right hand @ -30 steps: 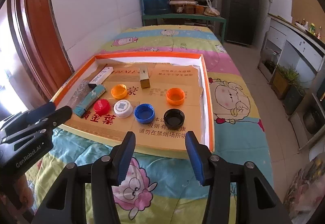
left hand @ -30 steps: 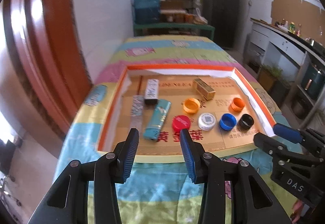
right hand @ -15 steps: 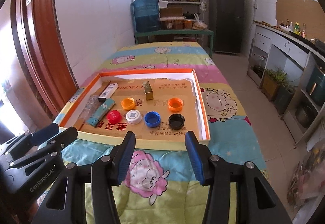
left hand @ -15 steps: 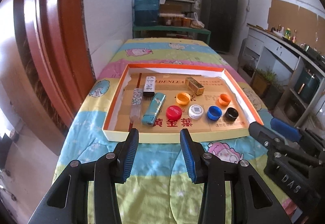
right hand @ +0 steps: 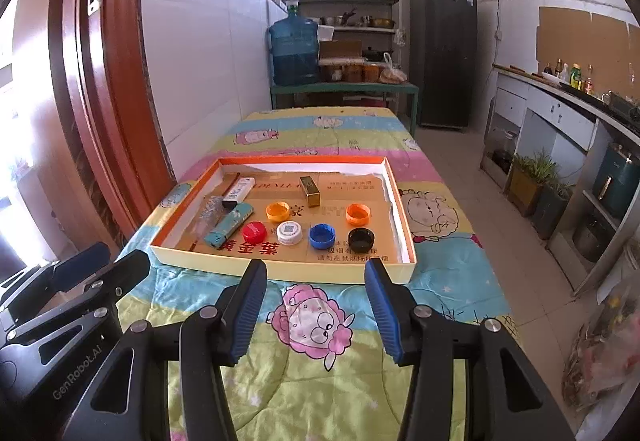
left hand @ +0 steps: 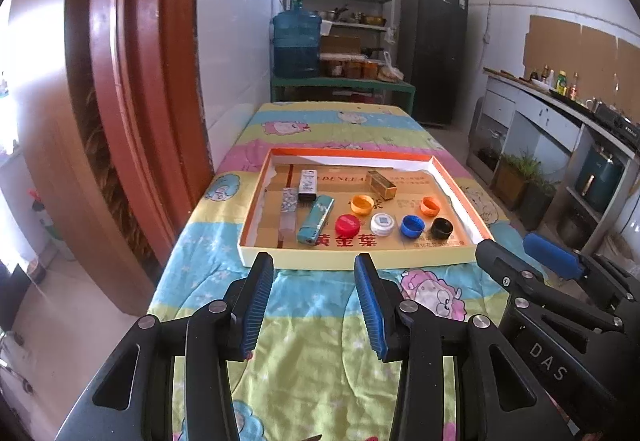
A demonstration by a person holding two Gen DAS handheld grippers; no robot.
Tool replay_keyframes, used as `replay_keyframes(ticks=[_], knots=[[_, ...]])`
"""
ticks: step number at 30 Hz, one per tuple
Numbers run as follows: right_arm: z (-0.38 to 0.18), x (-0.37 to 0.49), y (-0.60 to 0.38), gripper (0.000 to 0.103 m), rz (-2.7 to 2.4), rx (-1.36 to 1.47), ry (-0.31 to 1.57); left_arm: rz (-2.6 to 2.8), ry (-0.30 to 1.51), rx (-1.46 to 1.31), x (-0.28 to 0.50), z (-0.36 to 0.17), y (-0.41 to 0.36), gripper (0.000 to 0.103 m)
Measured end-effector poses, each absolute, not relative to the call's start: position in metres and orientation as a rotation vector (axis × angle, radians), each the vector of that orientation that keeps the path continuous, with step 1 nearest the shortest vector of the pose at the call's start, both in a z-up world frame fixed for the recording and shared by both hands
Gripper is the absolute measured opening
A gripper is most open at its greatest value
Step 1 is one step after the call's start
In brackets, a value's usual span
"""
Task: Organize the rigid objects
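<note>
Left wrist view: kitchen room, table under a soft cartoon-print quilt; a shallow cardboard tray holds ribbed plastic caps along its near edge, slim lighters at its left side and a glossy gold box toward the far edge, while the left gripper hovers wide and empty short of the near rim. Right wrist view: right gripper likewise wide, empty, off the near rim; judged between picks, the next move needing a reach over the rim onto one small, hard cap such as the black cap.

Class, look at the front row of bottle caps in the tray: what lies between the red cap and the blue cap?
The white cap lies between the red cap and the blue cap, all apart; the right wrist view shows it.
</note>
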State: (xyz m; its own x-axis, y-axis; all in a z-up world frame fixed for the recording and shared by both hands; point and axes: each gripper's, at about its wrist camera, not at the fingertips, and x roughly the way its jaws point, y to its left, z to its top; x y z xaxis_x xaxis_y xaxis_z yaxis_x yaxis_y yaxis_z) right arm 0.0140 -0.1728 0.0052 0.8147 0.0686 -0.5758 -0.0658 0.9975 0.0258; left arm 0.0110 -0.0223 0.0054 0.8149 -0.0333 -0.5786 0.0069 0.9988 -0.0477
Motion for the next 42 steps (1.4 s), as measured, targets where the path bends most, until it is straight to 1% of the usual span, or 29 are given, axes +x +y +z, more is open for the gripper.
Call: replay_keyframes(ticks=[13, 42], knots=[[0.024, -0.02, -0.156, 0.051, 0.083, -0.025, 0.538, -0.006, 0.579, -0.055, -0.016, 0.018, -0.015, 0.044], [0.023, -0.02, -0.159, 0.051, 0.099, -0.023, 0.555, 0.004, 0.579, -0.052, -0.019, 0.02, -0.014, 0.044]])
